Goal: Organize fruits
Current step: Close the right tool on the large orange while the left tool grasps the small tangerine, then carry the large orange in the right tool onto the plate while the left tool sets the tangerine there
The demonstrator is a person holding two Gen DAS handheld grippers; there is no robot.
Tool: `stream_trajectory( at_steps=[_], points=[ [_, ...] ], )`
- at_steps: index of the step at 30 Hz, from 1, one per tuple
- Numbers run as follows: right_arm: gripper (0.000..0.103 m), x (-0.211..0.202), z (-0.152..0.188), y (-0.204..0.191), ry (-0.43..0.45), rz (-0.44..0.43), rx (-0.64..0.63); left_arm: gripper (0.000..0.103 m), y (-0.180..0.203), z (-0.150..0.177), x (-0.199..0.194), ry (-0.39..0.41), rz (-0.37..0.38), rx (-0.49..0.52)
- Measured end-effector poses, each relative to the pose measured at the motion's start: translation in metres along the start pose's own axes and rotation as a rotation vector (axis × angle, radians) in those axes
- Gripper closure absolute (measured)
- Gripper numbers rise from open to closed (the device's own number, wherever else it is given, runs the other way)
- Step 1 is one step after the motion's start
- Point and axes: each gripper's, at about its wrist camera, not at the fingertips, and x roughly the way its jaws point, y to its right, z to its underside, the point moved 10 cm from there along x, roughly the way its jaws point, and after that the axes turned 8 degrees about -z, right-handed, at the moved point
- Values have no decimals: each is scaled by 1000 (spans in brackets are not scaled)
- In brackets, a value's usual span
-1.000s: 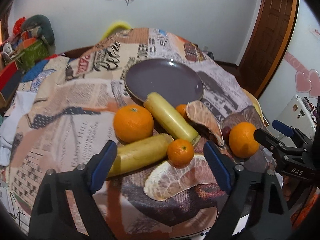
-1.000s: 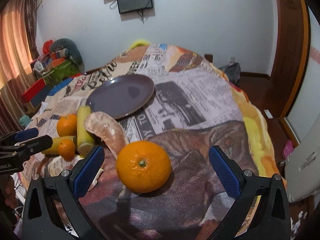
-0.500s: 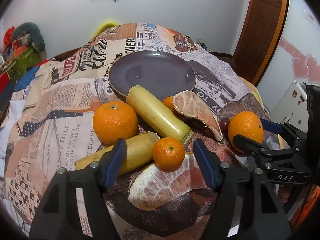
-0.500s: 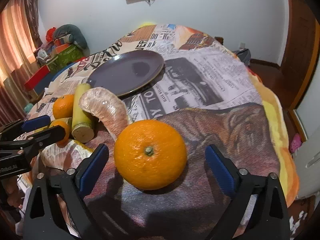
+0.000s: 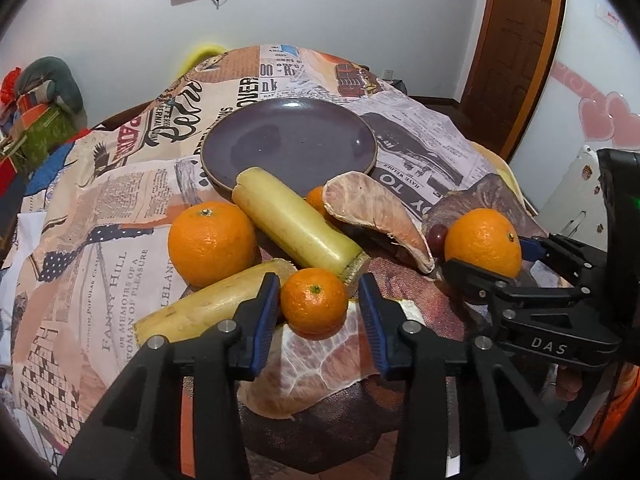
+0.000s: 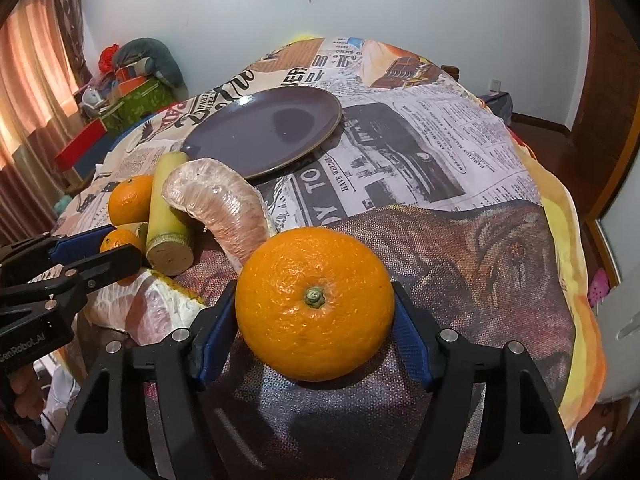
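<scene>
1. Fruits lie bunched at the near end of the bench, on a newspaper-print cloth (image 5: 120, 216); the purple plate (image 5: 288, 140) sits just beyond them with nothing on it.
2. My left gripper (image 5: 318, 312) has its blue fingers (image 5: 266, 316) narrowed around the small mandarin (image 5: 314, 302). The pads sit right beside its two sides, but I cannot tell whether they press it yet.
3. That mandarin rests on top of a peeled pomelo piece (image 5: 316, 364), and touches the lower yellow stalk (image 5: 216, 304) on its left.
4. A second yellow stalk (image 5: 296, 224) lies slanted from the plate's rim down to the mandarin, with a big orange (image 5: 212, 242) on its left.
5. A curved pomelo segment (image 5: 376, 216) lies to the right of the upper stalk, another small mandarin (image 5: 318, 200) tucked between them.
6. My right gripper (image 6: 314, 320) has its fingers (image 6: 214, 332) closed in on the large orange (image 6: 314, 306), both pads against its sides. The orange sits on the brown patch of cloth, just in front of the pomelo segment.
7. A dark grape (image 5: 438, 234) shows between the pomelo segment and that orange.
</scene>
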Motion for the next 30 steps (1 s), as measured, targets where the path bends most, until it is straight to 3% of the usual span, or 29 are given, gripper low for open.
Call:
stream_trajectory(
  at_steps=[9, 15, 30],
  points=[
    [36, -2, 0, -1, -6, 11, 6, 69, -5, -1, -2, -3, 9, -20],
    [36, -10, -5, -4, 0, 19, 0, 69, -20, -14, -19, 44, -9, -47],
    [36, -47, -85, -30, 197, 23, -70, 69, -54, -73, -51, 190, -50, -99]
  ],
)
